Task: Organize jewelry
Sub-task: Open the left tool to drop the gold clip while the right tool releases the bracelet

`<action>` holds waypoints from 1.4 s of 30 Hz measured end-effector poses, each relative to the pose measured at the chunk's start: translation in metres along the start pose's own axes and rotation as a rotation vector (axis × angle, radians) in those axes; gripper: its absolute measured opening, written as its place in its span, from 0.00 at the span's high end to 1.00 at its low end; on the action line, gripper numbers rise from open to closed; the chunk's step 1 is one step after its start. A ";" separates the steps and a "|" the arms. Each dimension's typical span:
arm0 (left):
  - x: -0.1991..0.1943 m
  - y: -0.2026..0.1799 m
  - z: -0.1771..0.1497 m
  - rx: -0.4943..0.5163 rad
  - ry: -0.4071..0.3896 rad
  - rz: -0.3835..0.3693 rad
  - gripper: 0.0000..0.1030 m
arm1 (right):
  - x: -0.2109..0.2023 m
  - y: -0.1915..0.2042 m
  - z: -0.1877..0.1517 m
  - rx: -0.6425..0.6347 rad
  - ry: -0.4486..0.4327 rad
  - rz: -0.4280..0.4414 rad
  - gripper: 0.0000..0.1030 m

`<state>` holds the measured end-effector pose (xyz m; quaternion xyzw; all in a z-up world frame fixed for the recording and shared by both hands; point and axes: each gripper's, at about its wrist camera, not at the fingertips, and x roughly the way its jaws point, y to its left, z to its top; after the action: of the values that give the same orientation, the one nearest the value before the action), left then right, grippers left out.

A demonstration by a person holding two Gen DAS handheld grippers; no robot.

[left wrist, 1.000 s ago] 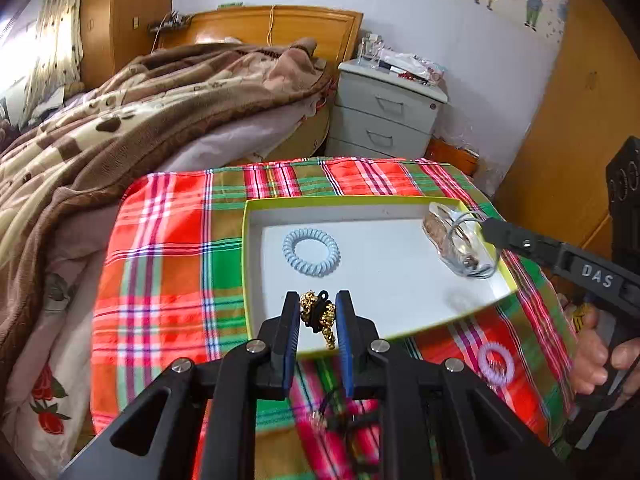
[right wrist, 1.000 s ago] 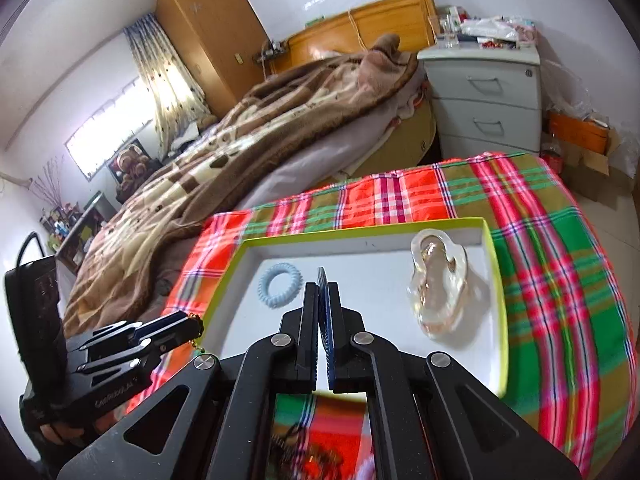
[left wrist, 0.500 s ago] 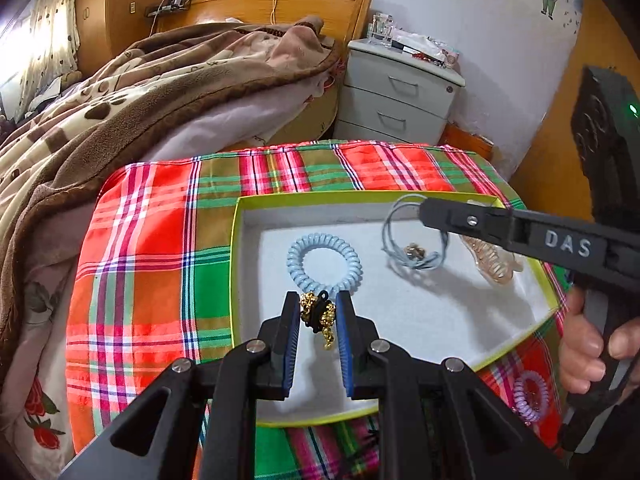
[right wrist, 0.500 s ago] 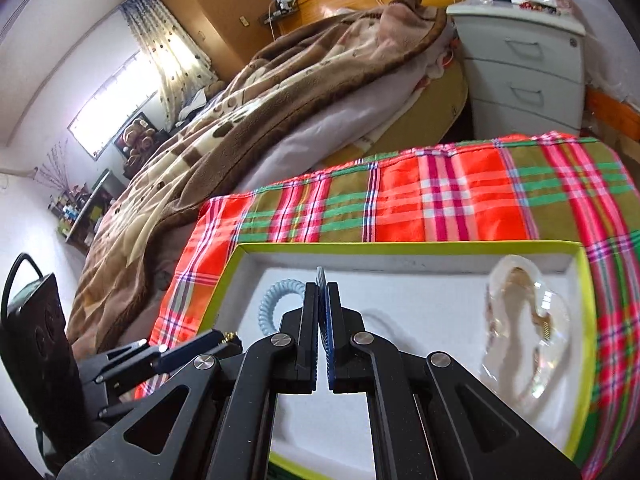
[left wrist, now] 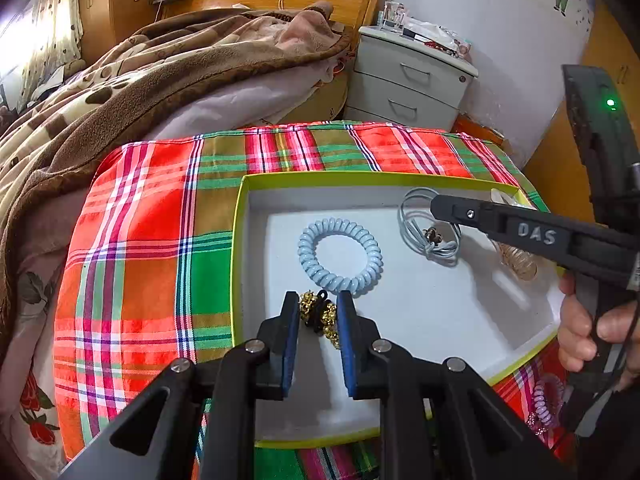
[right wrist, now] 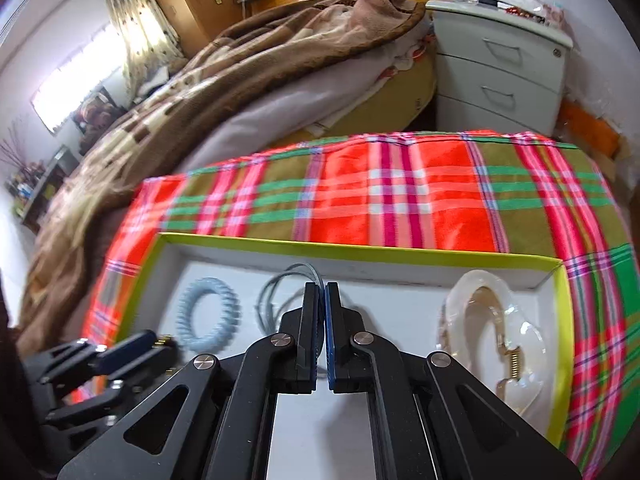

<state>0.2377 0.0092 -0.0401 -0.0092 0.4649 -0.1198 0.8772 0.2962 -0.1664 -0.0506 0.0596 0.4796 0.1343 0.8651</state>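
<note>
Partly hidden, gold-beaded tie point(left wrist: 320, 314) between just-widening left tongs point(left wrist: 318, 314), right tongs point(right wrist: 322, 296) clamping grey cord point(right wrist: 276, 292), purple coil point(left wrist: 546, 402) cut off.

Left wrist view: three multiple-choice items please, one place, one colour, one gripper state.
1. The blue spiral hair tie lies: A in the tray; B on the plaid cloth; C on the nightstand.
2. The tray's rim is: A red; B yellow-green; C black.
3. The right gripper is: A open and empty; B shut on the thin grey hair tie; C shut on the claw clip.
Answers: 1 A, the tray's white floor surrounds it; 2 B, a bright edge all round; 3 B, strands pinched between closed pads.
</note>
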 end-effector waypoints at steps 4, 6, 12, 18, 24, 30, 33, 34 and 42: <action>0.001 -0.001 0.001 0.002 -0.002 0.018 0.79 | 0.005 0.001 0.001 -0.015 -0.001 -0.047 0.97; 0.000 -0.004 0.000 0.018 -0.010 0.034 0.77 | 0.006 0.002 0.002 -0.027 -0.003 -0.071 0.97; 0.000 -0.005 0.001 0.024 -0.013 0.048 0.73 | 0.007 0.002 0.002 -0.033 -0.006 -0.089 0.96; 0.000 -0.003 0.002 0.017 -0.012 0.045 0.70 | 0.005 0.004 0.001 -0.032 -0.012 -0.085 0.92; -0.001 -0.002 0.002 0.009 -0.011 0.037 0.65 | 0.002 0.006 0.001 -0.028 -0.022 -0.083 0.87; -0.004 -0.003 0.002 -0.001 -0.009 0.031 0.62 | -0.003 0.007 -0.001 -0.024 -0.028 -0.079 0.86; -0.009 -0.004 0.001 0.001 -0.017 0.026 0.60 | -0.008 0.008 -0.003 -0.022 -0.035 -0.070 0.84; -0.010 -0.005 0.001 0.002 -0.020 0.025 0.60 | -0.011 0.008 -0.004 -0.021 -0.040 -0.069 0.80; -0.038 -0.007 -0.005 -0.004 -0.060 -0.012 0.57 | -0.047 0.013 -0.018 -0.024 -0.102 -0.040 0.74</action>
<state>0.2115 0.0111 -0.0113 -0.0175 0.4384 -0.1239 0.8900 0.2547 -0.1684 -0.0191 0.0463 0.4343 0.1196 0.8916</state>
